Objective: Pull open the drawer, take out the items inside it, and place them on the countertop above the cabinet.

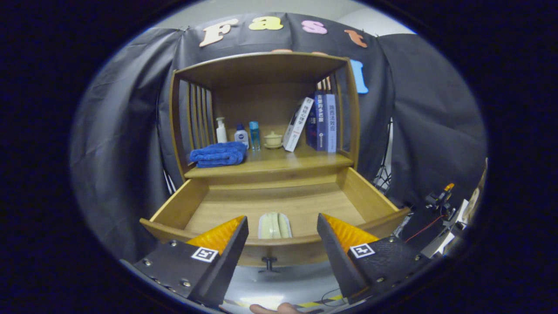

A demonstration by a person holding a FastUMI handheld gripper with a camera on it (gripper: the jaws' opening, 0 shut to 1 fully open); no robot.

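Black cloth hangs behind and to both sides of a wooden cabinet (266, 131), w/ a pale wall above the cloth. From my feed, the cabinet has an open shelf section w/ slatted side panels, and the countertop (279, 163) is the shelf surface right above the drawer.

On the countertop, left to right: a folded blue towel (218, 155) at the front left; behind it a white pump bottle (221, 130), a small white-and-blue bottle (241, 135), a clear blue bottle (254, 135); then a small pale lidded cup on a saucer (273, 139) near the middle. To the right a white book (298, 124) leans against a few upright blue books (323, 122) by the right side panel.

Drawer (279, 205) is pulled out toward me, wide open, wood bottom mostly bare. One item inside: a pale, ribbed, rolled-looking cloth thing (273, 225) lying against the inside of the drawer front, approx. centred. Can't tell exactly what it is. A dark knob (269, 263) sticks out of the drawer front just below it.

My gripper (282, 231) sits in front of the drawer front, fingers spread wide apart, holding nothing. The pale item shows in the gap between the two fingers, just beyond the tips; no contact.

Off to the right, some dark equipment w/ a red cable (440, 209). A bit of a hand (279, 308) shows below the fingers.
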